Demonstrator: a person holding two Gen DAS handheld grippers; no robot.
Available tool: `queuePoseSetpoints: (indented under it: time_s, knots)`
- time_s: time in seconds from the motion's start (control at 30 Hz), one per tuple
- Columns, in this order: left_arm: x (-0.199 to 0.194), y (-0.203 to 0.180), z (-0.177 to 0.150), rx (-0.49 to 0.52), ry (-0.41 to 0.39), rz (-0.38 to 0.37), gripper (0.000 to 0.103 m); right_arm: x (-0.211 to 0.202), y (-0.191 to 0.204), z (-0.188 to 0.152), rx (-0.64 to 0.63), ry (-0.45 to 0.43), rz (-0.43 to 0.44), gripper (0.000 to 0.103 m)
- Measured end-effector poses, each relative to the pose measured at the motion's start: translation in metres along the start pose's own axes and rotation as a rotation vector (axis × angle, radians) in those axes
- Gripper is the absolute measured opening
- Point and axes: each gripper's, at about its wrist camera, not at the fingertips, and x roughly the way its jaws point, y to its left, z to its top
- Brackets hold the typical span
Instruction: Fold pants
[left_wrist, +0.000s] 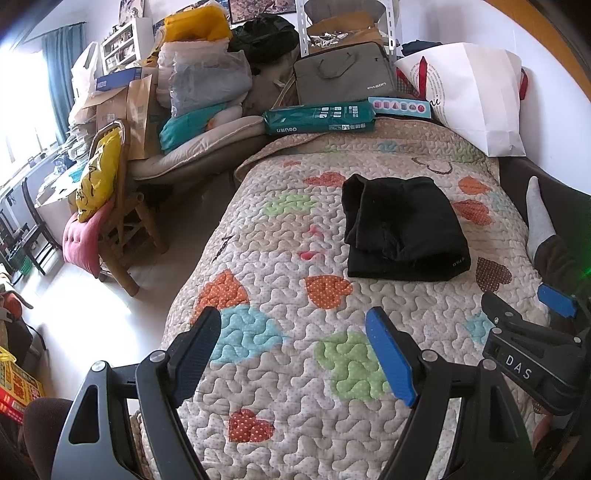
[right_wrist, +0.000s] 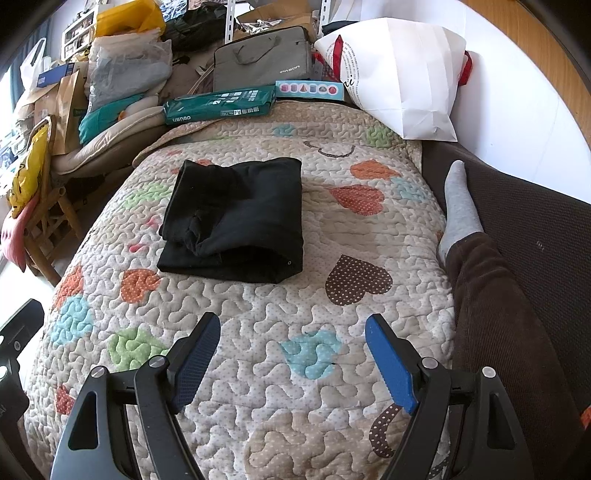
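Black pants (left_wrist: 402, 229) lie folded into a compact bundle on the heart-patterned quilt (left_wrist: 280, 369) of the bed, upper centre of the frame in both views. Our left tool (left_wrist: 293, 354) and right tool (right_wrist: 291, 360) hang at the bottom of the frame, well short of the bundle, each with its jaws wide apart and nothing between them. A leg in a grey sock (right_wrist: 460, 206) rests along the right edge. We judge the folding nearly done. To finish well, we should check that the loose upper layer at the bundle's left sits square, pressing it flat rather than dragging it across the quilt.
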Motion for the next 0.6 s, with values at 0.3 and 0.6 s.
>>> queuePoseSetpoints:
  time_s: [0.3,0.6]
  knots:
    - [0.0041,0.0001,-0.0025,0.001,0.012,-0.006,0.080,0.0005,0.0015,-0.0010,-0.004,0.005,0.002,0.086]
    - [-0.0009,0.0024,-0.0020,-0.013,-0.030,0.002,0.080,0.0005,0.0026,-0.0013,-0.004,0.005,0.002,0.086]
